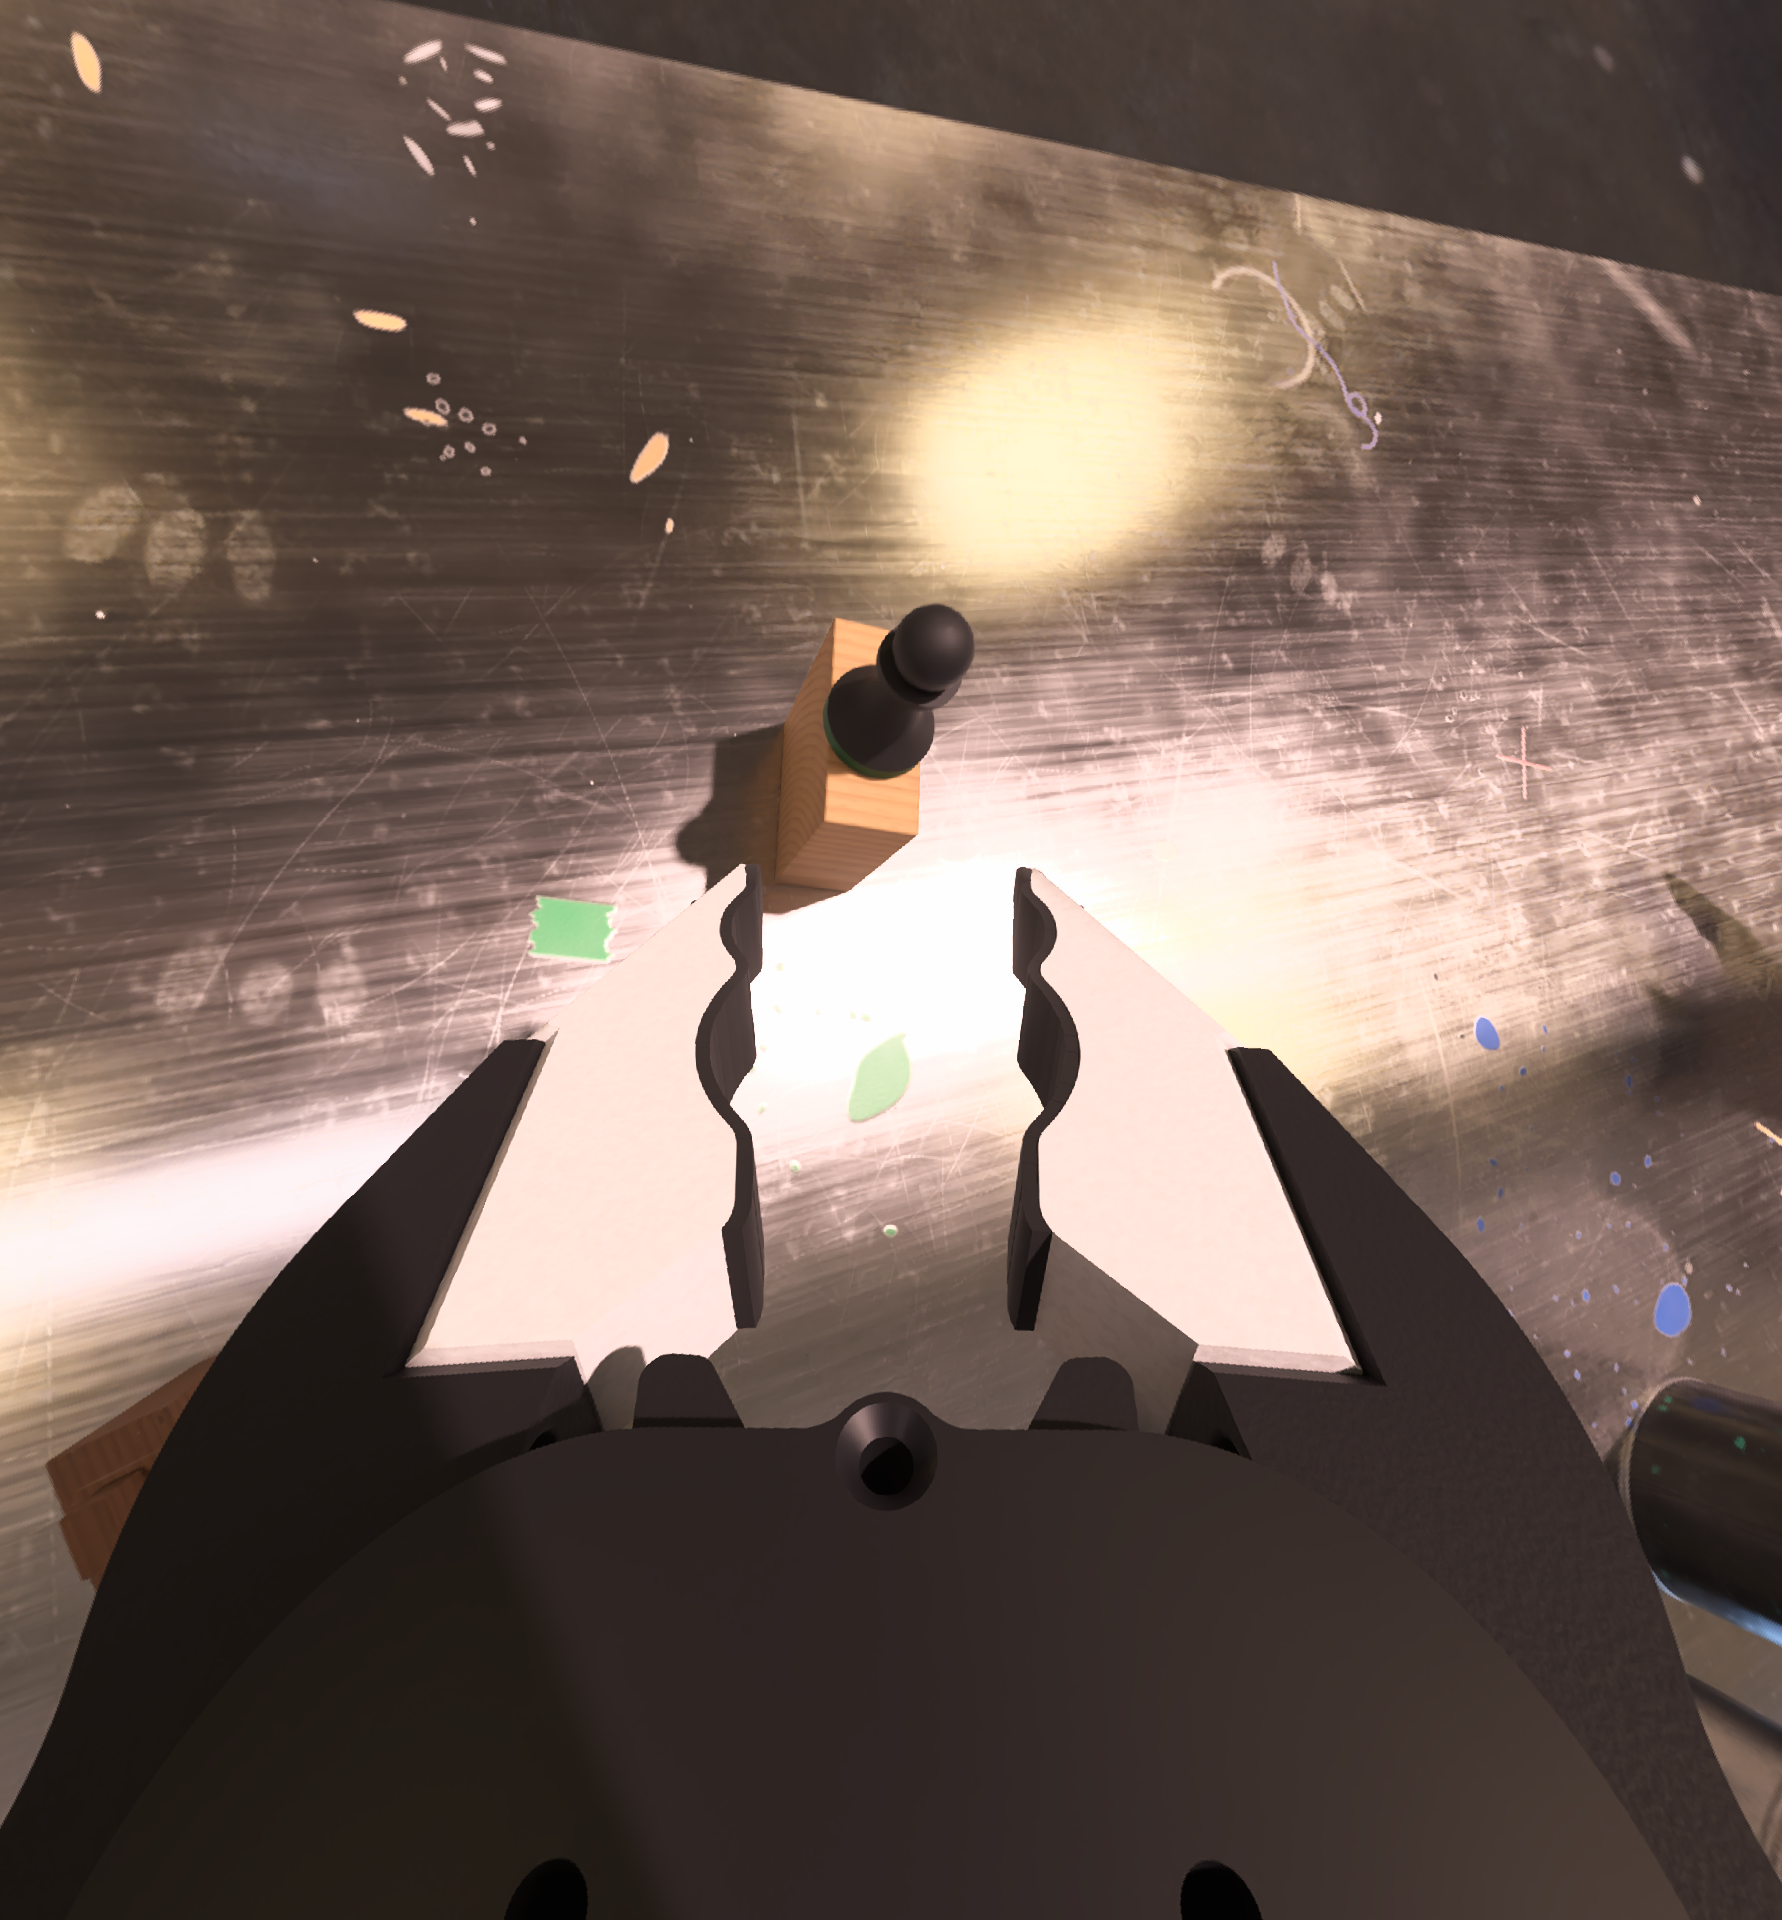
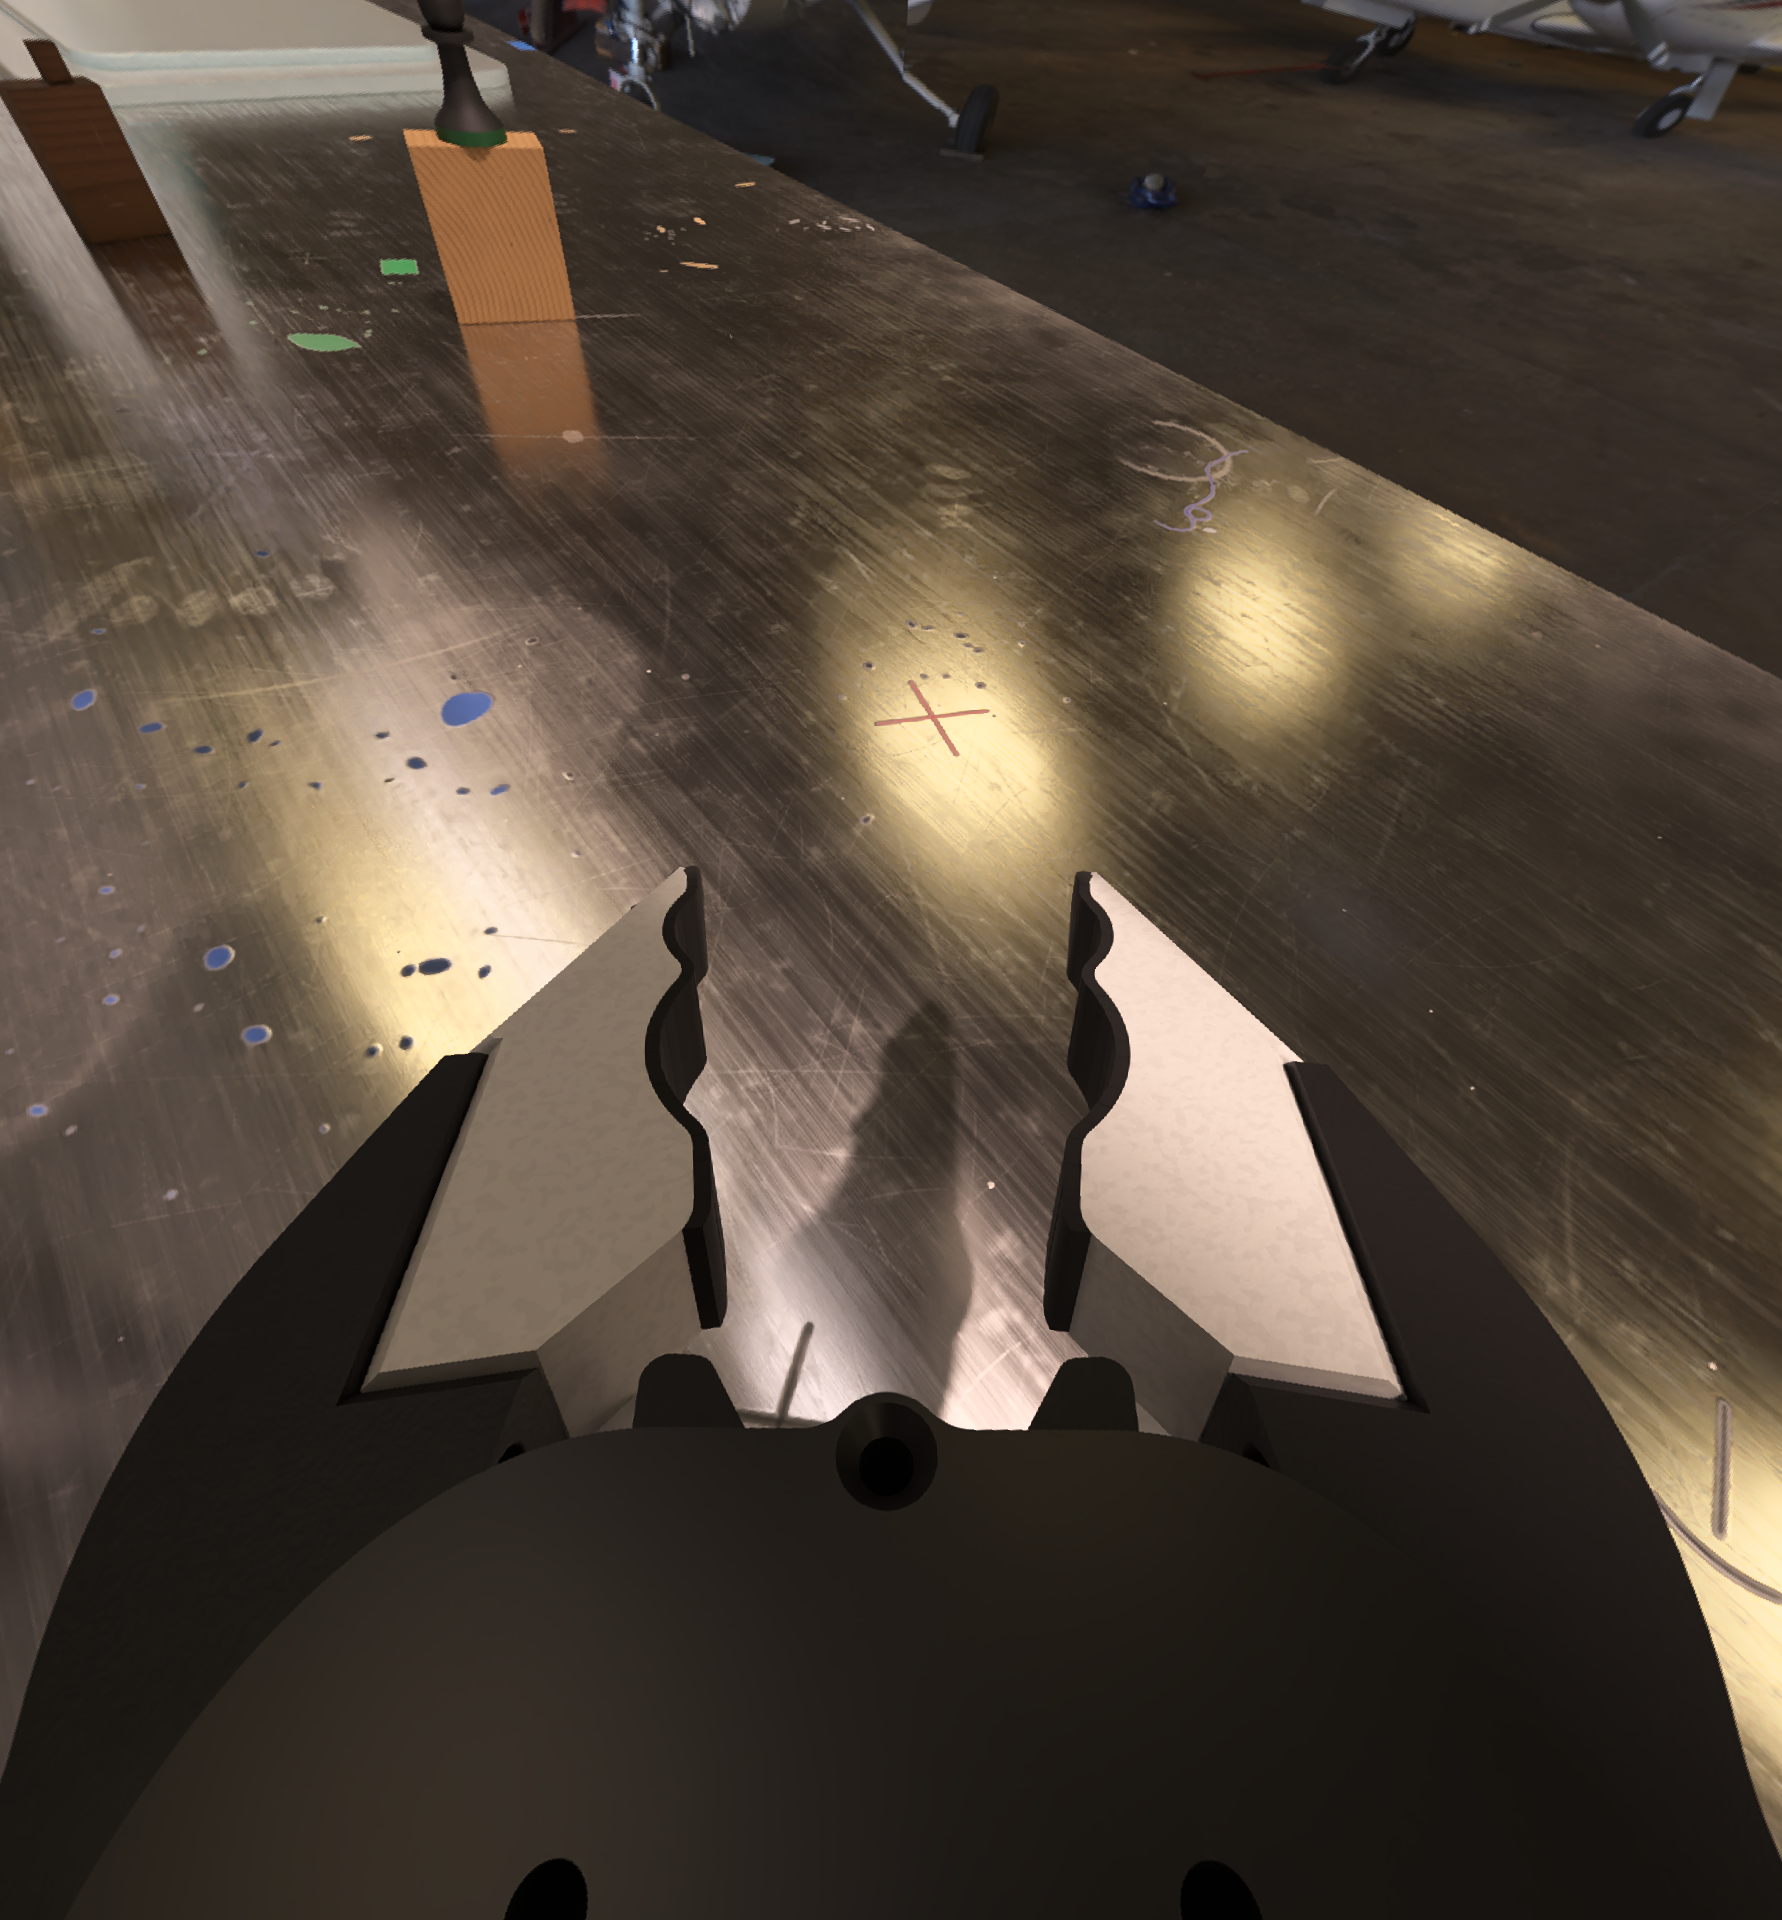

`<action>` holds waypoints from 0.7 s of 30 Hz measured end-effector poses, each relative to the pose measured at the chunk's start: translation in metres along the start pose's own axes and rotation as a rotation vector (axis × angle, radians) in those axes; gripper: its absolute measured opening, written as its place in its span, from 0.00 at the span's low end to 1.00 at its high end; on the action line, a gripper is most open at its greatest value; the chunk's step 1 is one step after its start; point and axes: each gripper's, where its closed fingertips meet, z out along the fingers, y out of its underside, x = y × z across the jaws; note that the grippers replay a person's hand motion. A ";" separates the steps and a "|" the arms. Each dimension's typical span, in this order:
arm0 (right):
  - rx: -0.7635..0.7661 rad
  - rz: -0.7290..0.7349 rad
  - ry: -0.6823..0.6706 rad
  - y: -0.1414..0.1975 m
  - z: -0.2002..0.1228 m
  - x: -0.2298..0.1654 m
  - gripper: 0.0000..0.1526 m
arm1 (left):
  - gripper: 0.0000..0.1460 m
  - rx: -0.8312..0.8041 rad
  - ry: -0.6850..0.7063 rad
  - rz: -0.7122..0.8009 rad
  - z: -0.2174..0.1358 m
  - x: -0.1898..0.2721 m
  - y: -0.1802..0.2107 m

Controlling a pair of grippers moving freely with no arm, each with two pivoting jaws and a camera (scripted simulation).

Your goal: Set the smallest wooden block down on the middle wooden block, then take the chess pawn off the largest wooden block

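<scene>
Both hand-held grippers, left (image 1: 887, 894) and right (image 2: 887, 899), gaped empty; the chess pawn (image 1: 892, 696) stood on the largest wooden block (image 1: 840, 779) just ahead of the left.

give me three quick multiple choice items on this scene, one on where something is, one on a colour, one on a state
1. Where is the chess pawn?
A. on the light wooden block
B. lying on the table
C. held in a claw

2. What colour is the pawn's base ring?
A. red
B. green
C. white

3. How does the left claw stand?
A. shut on the pawn
B. shut on a block
C. open and empty

Answers: 1 A, the pawn stands upright on top of the light wooden block. 2 B, a green ring shows where it meets the block. 3 C, bare table shows between its fingers.
</scene>
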 end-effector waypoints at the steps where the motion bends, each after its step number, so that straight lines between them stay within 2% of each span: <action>1: 0.000 0.000 0.000 0.000 0.000 0.000 0.46 | 0.33 0.008 -0.003 0.004 0.001 0.001 -0.002; 21: -0.007 -0.011 -0.007 0.000 -0.001 -0.003 0.44 | 0.33 0.032 0.011 0.031 0.016 0.019 -0.017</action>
